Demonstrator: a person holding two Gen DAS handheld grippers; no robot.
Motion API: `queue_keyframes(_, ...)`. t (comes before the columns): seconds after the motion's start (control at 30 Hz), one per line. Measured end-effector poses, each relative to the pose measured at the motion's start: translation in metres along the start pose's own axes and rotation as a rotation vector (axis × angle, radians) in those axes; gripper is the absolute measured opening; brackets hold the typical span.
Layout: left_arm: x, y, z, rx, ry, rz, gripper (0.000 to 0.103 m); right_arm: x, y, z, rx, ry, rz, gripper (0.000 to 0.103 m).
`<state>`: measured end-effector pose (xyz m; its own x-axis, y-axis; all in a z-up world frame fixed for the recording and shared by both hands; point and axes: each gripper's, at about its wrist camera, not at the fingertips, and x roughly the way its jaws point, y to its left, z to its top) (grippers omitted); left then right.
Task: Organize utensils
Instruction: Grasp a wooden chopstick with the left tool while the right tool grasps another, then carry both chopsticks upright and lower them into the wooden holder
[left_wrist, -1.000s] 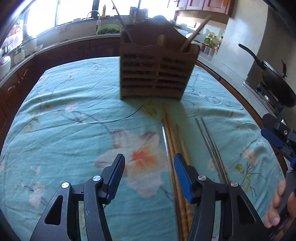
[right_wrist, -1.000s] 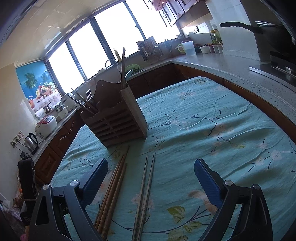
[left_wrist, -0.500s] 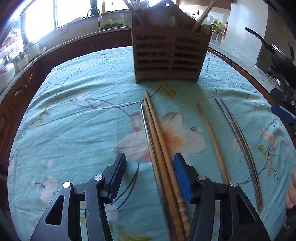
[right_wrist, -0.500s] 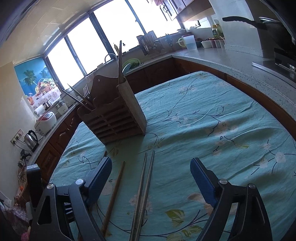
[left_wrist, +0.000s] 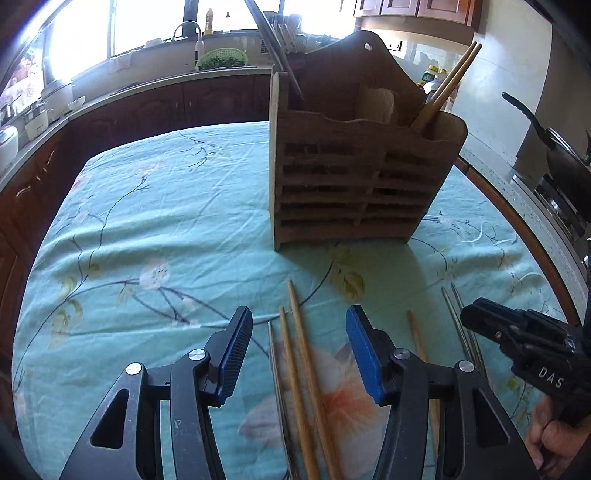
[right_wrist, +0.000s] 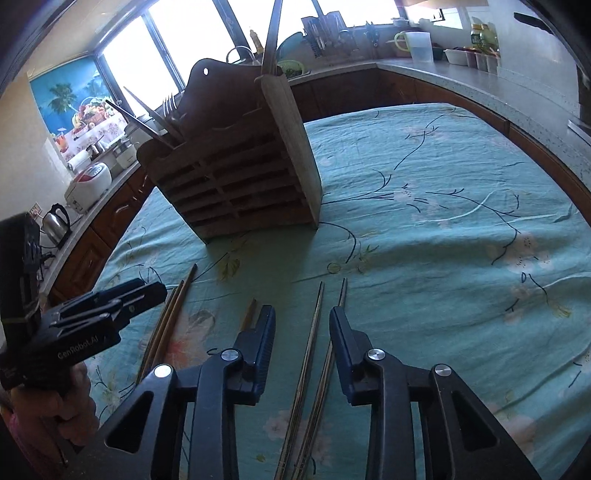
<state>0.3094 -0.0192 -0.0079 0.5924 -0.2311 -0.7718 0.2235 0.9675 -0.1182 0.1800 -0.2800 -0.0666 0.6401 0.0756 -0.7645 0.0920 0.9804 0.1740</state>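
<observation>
A slatted wooden utensil holder (left_wrist: 362, 177) stands on the teal floral tablecloth (left_wrist: 147, 221), with chopsticks and forks in it; it also shows in the right wrist view (right_wrist: 236, 173). My left gripper (left_wrist: 299, 354) is open, low over a pair of wooden chopsticks (left_wrist: 299, 354) and one thin metal chopstick (left_wrist: 275, 354) lying between its fingers. A single wooden chopstick (left_wrist: 415, 332) lies to its right. My right gripper (right_wrist: 303, 343) is open over a pair of metal chopsticks (right_wrist: 314, 354), also visible in the left wrist view (left_wrist: 458, 317).
Kitchen counters ring the table: a sink and green basket (left_wrist: 221, 61) at the back, a pan on a stove (left_wrist: 554, 147) to the right, a rice cooker (right_wrist: 90, 182) and kettle (right_wrist: 55, 221) to the left. The table edge (left_wrist: 517, 229) curves at the right.
Both grippers have dropped closer to the table and toward the holder. The right gripper's fingers have narrowed and now straddle the metal chopsticks. The left gripper stays open over the wooden pair.
</observation>
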Motion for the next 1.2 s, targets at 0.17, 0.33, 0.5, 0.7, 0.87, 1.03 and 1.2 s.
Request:
queue_keyframes(0.17, 0.038, 0.003, 0.016, 0.040, 0.058, 0.019, 0.048, 0.010, 0.002, 0.004, -0.030, 0.025, -0.032, 0.028)
queue_keyframes(0.33, 0.057, -0.002, 0.019, 0.082, 0.085, 0.000, 0.036, 0.015, 0.011, 0.005, -0.070, 0.044, -0.045, 0.022)
queue_keyframes(0.5, 0.067, -0.007, 0.022, 0.119, 0.083, -0.002, 0.035, 0.022, 0.014, 0.004, -0.103, 0.056, -0.065, 0.020)
queue_keyframes(0.7, 0.076, -0.013, 0.020, 0.131, 0.065, -0.010, 0.012, 0.029, 0.023, 0.005, -0.146, 0.050, -0.102, 0.019)
queue_keyframes(0.87, 0.076, -0.004, 0.023, 0.060, 0.068, -0.077, 0.004, 0.026, 0.015, 0.007, -0.094, 0.051, -0.075, 0.005)
queue_keyframes(1.03, 0.042, -0.001, 0.019, 0.023, -0.010, -0.120, 0.004, -0.005, 0.010, 0.009, -0.022, -0.003, 0.024, 0.004)
queue_keyframes(1.2, -0.010, 0.003, 0.015, -0.013, -0.116, -0.166, 0.003, -0.051, 0.017, 0.017, -0.013, -0.104, 0.085, 0.004)
